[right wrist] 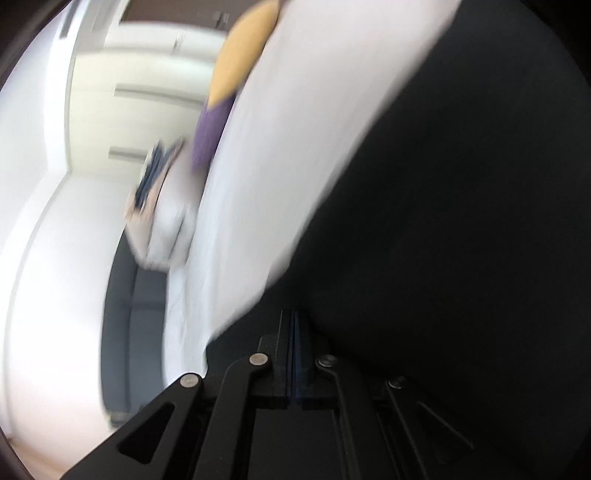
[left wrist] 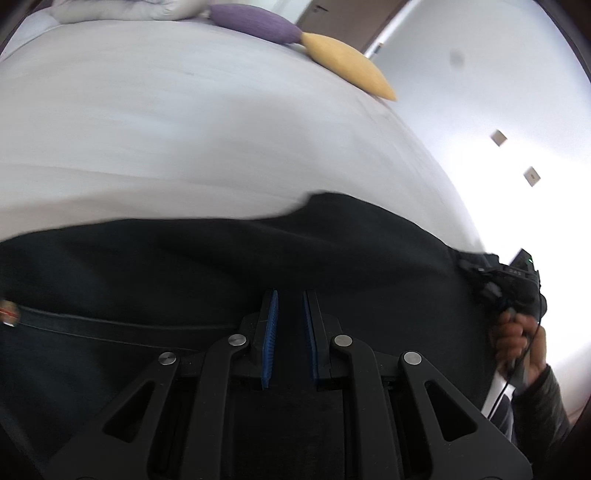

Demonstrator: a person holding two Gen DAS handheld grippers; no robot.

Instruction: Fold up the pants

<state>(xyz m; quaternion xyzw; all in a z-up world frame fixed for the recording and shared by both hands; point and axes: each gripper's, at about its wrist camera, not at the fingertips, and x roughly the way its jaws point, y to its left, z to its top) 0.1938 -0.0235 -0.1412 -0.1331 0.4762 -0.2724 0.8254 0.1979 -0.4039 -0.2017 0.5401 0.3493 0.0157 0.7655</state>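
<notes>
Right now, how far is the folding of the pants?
Early stage. Done: the pants lie spread on the bed; no finished fold shows. In hand: the right gripper looks shut at the cloth's edge, but blur hides the grip; the left gripper is open over the fabric. Left: the folds themselves.

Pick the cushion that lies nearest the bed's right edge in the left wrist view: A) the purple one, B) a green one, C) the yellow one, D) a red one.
C: the yellow cushion sits at the edge of the white bed, with the purple cushion further in beside it.
</notes>
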